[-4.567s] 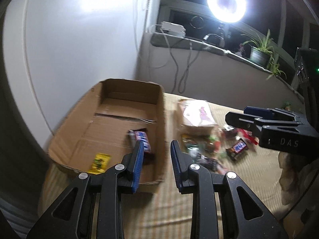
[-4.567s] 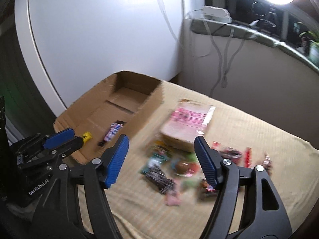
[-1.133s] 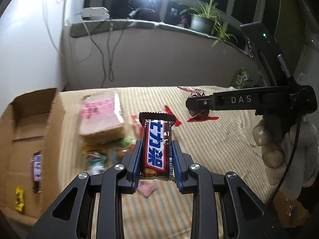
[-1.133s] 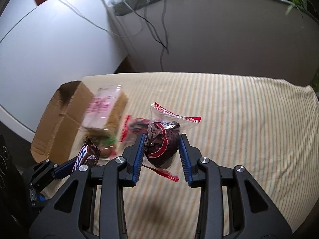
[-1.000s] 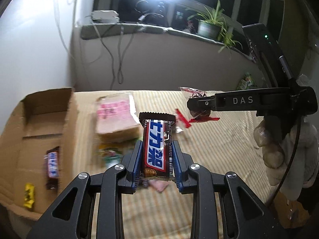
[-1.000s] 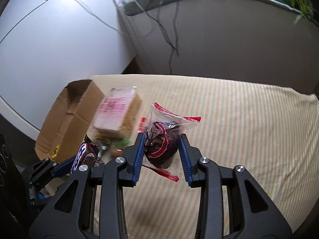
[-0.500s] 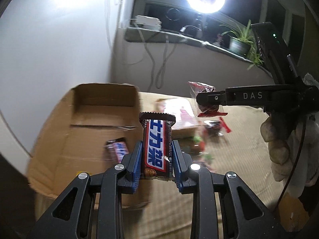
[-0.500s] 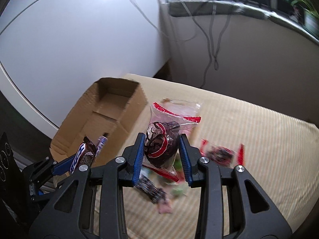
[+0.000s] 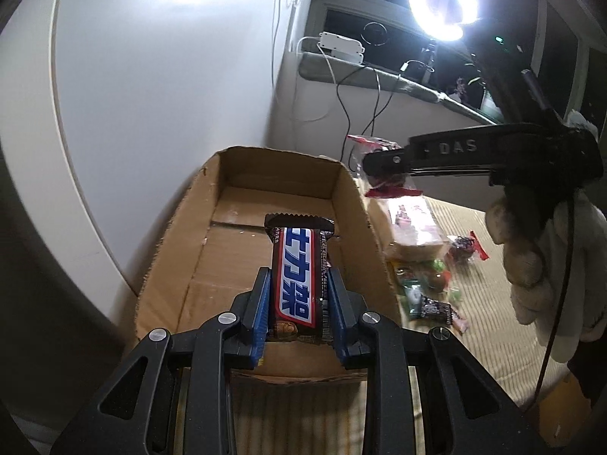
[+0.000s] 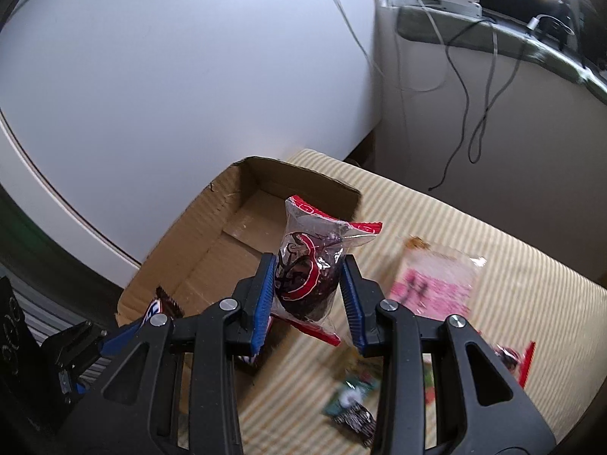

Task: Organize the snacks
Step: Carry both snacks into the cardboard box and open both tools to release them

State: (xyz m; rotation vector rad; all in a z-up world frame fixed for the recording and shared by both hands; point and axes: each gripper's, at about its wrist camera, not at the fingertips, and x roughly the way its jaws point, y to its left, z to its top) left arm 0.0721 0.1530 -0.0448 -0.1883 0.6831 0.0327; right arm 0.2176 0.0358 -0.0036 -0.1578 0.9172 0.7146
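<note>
My left gripper (image 9: 298, 292) is shut on a brown, blue and red chocolate bar (image 9: 297, 275), held upright over the open cardboard box (image 9: 227, 204). My right gripper (image 10: 309, 292) is shut on a clear red-edged packet with a dark snack (image 10: 307, 276), held in the air by the box's right wall (image 10: 212, 227). In the left wrist view that packet (image 9: 379, 180) hangs just right of the box's far corner. The box floor under the bar is hidden.
Loose snacks lie on the striped cloth right of the box: a pink-labelled bag (image 9: 411, 227) (image 10: 436, 284), small green and dark wrappers (image 9: 428, 295), a red-edged packet (image 9: 466, 248). A white wall stands behind the box. Cables hang from a sill (image 9: 341, 72).
Both grippers have moved left from the snack pile toward the box, each still holding its snack. The chocolate bar is now over the box; the dark snack packet is beside its right wall.
</note>
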